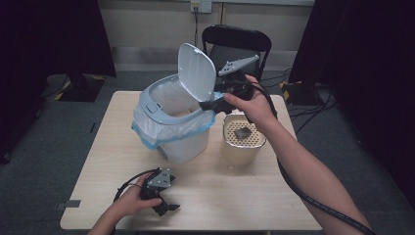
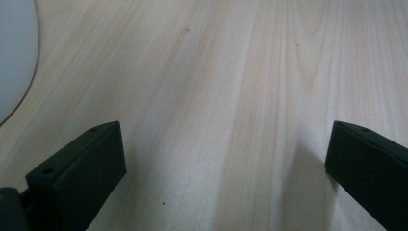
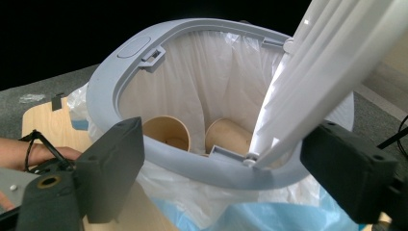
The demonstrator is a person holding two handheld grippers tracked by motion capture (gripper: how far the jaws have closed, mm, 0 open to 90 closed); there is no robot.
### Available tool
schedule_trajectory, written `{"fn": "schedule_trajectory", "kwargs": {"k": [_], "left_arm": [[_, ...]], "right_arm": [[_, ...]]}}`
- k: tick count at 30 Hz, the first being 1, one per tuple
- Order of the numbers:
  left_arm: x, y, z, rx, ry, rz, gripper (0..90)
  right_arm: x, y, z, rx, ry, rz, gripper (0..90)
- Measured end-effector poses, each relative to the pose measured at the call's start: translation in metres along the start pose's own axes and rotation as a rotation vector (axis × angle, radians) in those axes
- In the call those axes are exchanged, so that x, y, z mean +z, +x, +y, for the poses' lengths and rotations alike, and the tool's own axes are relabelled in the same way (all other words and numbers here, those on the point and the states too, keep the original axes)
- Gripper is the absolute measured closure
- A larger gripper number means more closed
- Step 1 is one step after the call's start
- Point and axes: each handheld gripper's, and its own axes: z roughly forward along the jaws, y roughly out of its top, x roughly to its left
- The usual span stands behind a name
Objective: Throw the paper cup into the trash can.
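- the right gripper (image 1: 211,104) sits at the rim of the white bin (image 1: 171,122), jaws apart and holding nothing. the lid (image 1: 196,71) stands raised beside it, probably so the opening stays free.
- the left gripper (image 1: 164,203) rests low on the table (image 1: 235,196) near the person's edge, jaws wide apart over bare wood, seemingly parked out of the way.
- the right gripper view looks into the liner bag (image 3: 211,77) and finds two paper cups (image 3: 168,132) lying at the bottom; the high view hides them.
- the high view alone gives the perforated container (image 1: 243,142) just right of the bin, something dark on its top.
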Motion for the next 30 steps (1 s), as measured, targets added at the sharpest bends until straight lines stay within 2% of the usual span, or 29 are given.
{"fn": "schedule_trajectory", "kwargs": {"k": [8, 13, 17, 21, 27, 30], "left_arm": [[0.001, 0.000, 0.001, 0.000, 0.000, 0.000, 0.0], [0.001, 0.001, 0.001, 0.004, 0.004, -0.001, 0.0], [0.001, 0.001, 0.001, 0.007, 0.004, -0.003, 0.0], [0.001, 0.002, 0.001, 0.009, 0.005, -0.003, 0.0], [0.001, 0.002, 0.001, 0.008, 0.005, -0.003, 0.0], [0.001, 0.002, 0.001, 0.008, 0.005, -0.003, 0.0]], "right_arm": [[0.005, 0.000, 0.006, 0.002, 0.008, -0.012, 14.1], [0.009, 0.002, 0.012, 0.001, -0.006, 0.012, 14.2], [0.016, 0.011, 0.020, -0.022, -0.003, 0.035, 13.5], [0.025, 0.020, 0.025, -0.059, 0.017, 0.025, 12.4], [0.032, 0.030, 0.026, -0.049, 0.016, 0.053, 13.1], [0.037, 0.033, 0.026, -0.030, 0.007, 0.076, 13.2]]}}
